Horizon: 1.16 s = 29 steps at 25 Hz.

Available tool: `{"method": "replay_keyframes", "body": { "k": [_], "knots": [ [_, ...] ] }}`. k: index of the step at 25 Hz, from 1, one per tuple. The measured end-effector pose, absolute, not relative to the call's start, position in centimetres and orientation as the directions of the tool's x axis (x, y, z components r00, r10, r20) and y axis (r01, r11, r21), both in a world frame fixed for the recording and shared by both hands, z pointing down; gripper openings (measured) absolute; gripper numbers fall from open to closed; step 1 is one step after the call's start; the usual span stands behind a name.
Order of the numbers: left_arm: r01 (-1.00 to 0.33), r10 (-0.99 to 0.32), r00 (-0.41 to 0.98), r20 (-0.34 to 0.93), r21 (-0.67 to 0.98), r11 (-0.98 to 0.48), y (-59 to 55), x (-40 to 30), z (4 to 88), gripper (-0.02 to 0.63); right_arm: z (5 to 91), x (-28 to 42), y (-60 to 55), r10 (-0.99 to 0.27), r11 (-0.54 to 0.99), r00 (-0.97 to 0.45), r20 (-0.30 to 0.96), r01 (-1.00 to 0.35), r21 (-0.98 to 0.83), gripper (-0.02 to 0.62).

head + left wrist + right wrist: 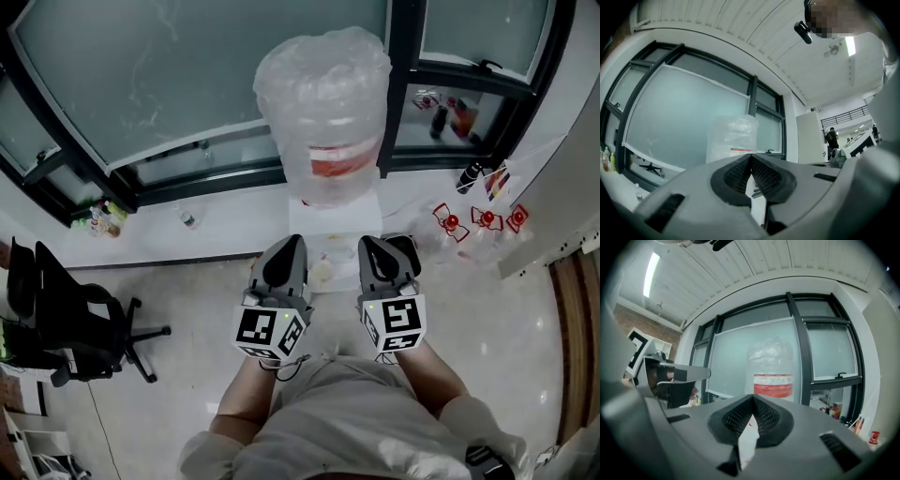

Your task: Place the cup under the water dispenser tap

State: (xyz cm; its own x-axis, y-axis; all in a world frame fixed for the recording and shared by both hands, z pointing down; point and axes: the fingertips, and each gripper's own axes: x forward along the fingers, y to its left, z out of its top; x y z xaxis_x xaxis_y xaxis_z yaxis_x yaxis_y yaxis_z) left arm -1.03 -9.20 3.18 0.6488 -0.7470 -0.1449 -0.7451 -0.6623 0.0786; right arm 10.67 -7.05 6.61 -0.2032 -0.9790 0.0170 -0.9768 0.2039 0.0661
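While the left gripper [289,246] and right gripper [372,246] are both pinched closed on nothing, the water dispenser [335,230] sits dead ahead by frosted windows [141,66], office chair [58,305] off left on pale floor [187,384].

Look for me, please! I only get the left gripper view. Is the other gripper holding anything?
Observer: No. The right gripper has its jaws shut with nothing between them.
Operator: Where is it?
Observer: In the head view it sits beside the left gripper, both in front of the water dispenser.
Operator: Anything else nearby?
Observer: Some red-topped clear bottles stand to the dispenser's right, near the window.
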Motion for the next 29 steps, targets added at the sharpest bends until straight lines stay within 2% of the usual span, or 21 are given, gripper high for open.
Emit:
{"method": "replay_keyframes", "body": {
  "k": [7, 14, 21, 29],
  "knots": [
    [-0.755, -0.748, 0.636, -0.189, 0.045, -0.654, -8.5, -0.8, 1.4, 0.018, 5.8, 10.8, -6.6, -0.981, 0.194, -0.195, -0.005, -0.979, 0.065, 0.025],
    [-0.765, -0.756, 0.625, -0.193, 0.038, -0.643, -8.9, -0.9, 0.7, 0.018, 4.9, 10.8, -6.8, -0.98, 0.197, -0.2, -0.02, -0.974, 0.108, 0.025],
    [-0.757, -0.751, 0.632, -0.189, 0.055, -0.651, -9.3, -0.7, 0.2, 0.018, 4.2, 11.0, -7.2, -0.975, 0.221, -0.223, -0.022, -0.974, 0.051, 0.025],
    [-0.763, -0.755, 0.63, -0.182, 0.035, -0.645, -10.4, -0.5, 0.3, 0.018, 4.3, 11.2, -8.2, -0.974, 0.227, -0.228, -0.008, -0.971, 0.068, 0.025]
  ]
}}
